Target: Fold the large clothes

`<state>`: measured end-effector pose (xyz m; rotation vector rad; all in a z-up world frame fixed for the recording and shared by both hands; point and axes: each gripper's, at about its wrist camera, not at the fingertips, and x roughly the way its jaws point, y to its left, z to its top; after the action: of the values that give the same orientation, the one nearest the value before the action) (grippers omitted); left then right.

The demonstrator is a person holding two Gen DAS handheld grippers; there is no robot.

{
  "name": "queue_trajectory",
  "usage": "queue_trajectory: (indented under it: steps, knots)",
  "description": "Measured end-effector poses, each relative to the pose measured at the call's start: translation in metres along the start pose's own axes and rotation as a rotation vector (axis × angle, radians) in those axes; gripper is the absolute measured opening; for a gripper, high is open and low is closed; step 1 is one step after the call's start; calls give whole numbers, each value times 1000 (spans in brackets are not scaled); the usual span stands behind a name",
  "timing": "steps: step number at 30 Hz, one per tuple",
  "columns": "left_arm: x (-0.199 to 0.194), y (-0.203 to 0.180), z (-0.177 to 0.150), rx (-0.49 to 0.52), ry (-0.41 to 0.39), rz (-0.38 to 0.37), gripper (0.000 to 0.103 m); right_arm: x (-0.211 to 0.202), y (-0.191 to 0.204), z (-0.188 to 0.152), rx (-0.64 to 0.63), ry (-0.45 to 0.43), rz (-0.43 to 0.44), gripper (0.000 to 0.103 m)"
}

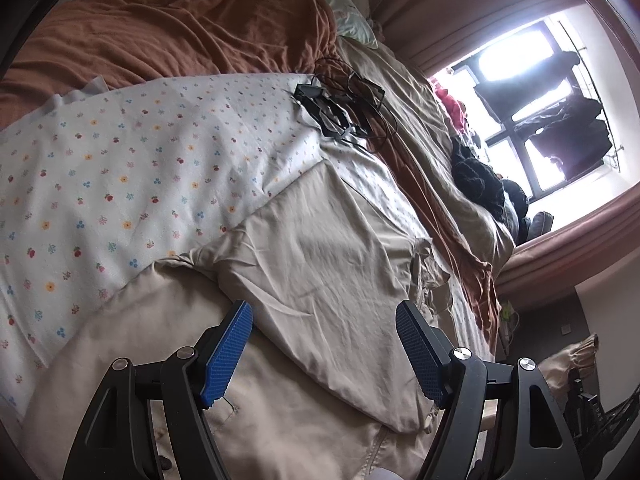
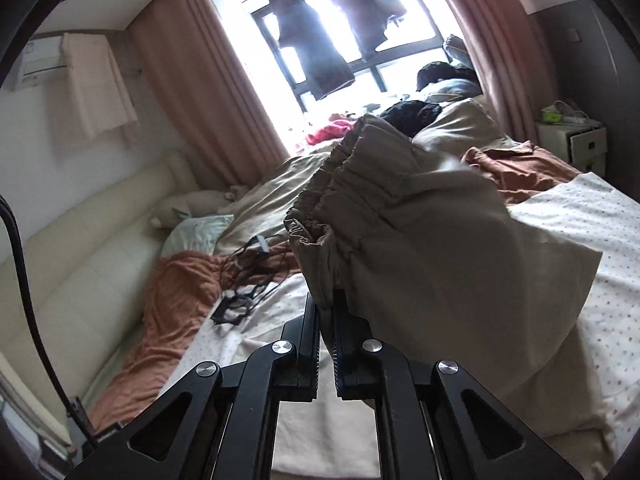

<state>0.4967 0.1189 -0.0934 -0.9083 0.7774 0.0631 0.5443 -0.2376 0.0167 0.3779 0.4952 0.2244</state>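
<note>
Beige trousers lay on floral sheet; left gripper gaped wide, empty; right gripper clamped their gathered waistband

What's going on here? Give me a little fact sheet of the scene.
place: bed with a floral sheet
garment: beige trousers, spread on the sheet
right gripper: jaws shut on the trousers' gathered waistband, lifting it
left gripper: jaws open above the flat trousers, holding nothing
clutter: black cables, rust blanket
</note>
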Motion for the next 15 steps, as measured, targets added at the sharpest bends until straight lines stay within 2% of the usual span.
queue_trajectory:
  steps: [4, 11, 14, 15]
  knots:
    - [-6, 10, 5, -23, -35, 37, 75, 32, 15, -29, -17, 69, 41, 6]
    - [-5, 21, 12, -51, -37, 42, 75, 93, 23, -90, -4, 245, 62, 6]
    - [-4, 24, 13, -59, -33, 39, 75, 113, 22, -110, 9, 354, 73, 11]
    - [-4, 24, 13, -57, -33, 39, 75, 117, 23, -115, 13, 395, 92, 25]
